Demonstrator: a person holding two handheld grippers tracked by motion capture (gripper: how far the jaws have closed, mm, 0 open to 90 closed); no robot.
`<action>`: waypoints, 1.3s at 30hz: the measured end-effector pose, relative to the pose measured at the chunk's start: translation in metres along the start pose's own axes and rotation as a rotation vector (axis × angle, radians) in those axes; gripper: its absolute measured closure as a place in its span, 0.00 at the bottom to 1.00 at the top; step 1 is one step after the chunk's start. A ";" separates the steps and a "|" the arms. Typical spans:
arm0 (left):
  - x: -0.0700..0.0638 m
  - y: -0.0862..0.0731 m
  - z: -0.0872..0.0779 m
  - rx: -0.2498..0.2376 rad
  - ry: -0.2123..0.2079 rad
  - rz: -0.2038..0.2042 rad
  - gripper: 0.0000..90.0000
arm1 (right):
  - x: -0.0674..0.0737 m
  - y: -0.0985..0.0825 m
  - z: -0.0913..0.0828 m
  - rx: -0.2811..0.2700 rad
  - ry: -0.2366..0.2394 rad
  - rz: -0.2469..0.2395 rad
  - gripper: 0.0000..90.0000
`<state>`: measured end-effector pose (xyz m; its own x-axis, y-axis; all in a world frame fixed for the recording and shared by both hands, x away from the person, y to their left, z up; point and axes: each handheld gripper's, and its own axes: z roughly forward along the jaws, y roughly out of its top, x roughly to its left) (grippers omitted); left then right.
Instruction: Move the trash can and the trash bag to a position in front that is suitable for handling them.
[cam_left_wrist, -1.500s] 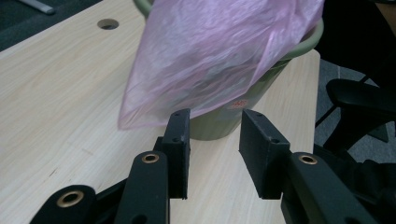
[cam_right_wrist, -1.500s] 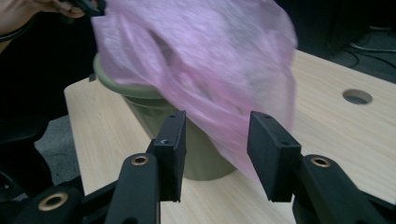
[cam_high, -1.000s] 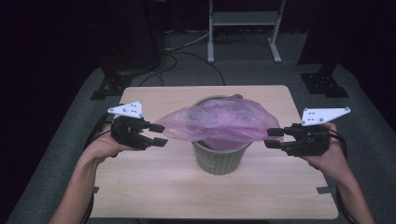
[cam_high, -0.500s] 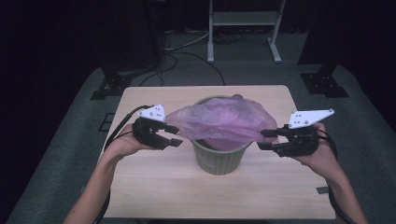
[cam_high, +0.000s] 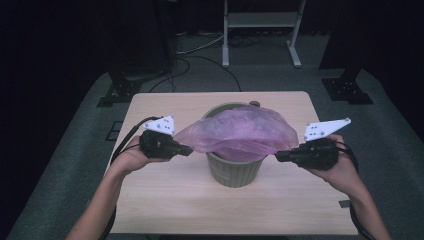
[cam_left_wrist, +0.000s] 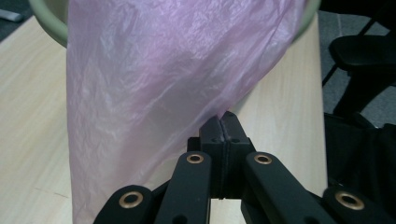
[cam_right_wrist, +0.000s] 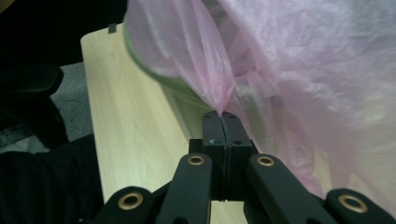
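- So far: pink bag sits mid-frame over the green bin on the worktop.
- Left claw and right claw have just been closing; each now pinches a bag edge.
- Left: likely stretching the rim over the bin.

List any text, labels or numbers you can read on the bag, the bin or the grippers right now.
None can be read. The pink bag is plain film with no print, the green bin shows a bare wall, and the left gripper and right gripper, both pinched on the bag, carry no legible marking. A small pale mark on one right jaw is too small to read.
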<state>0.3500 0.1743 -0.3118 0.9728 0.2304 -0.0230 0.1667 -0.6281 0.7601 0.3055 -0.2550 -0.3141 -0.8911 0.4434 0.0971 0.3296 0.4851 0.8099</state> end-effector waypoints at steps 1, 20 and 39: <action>-0.001 -0.002 -0.001 0.002 -0.010 -0.002 1.00 | 0.002 0.000 0.000 0.002 0.011 -0.002 1.00; -0.002 -0.041 0.032 0.059 -0.086 -0.059 1.00 | 0.001 -0.037 0.035 0.126 0.094 0.048 1.00; -0.031 -0.042 -0.024 -0.016 -0.040 -0.040 0.56 | 0.021 -0.029 -0.026 -0.035 0.009 0.004 0.68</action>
<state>0.3085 0.2119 -0.3274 0.9711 0.2249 -0.0794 0.2034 -0.6068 0.7684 0.2690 -0.2797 -0.3205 -0.8926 0.4383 0.1056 0.3223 0.4566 0.8292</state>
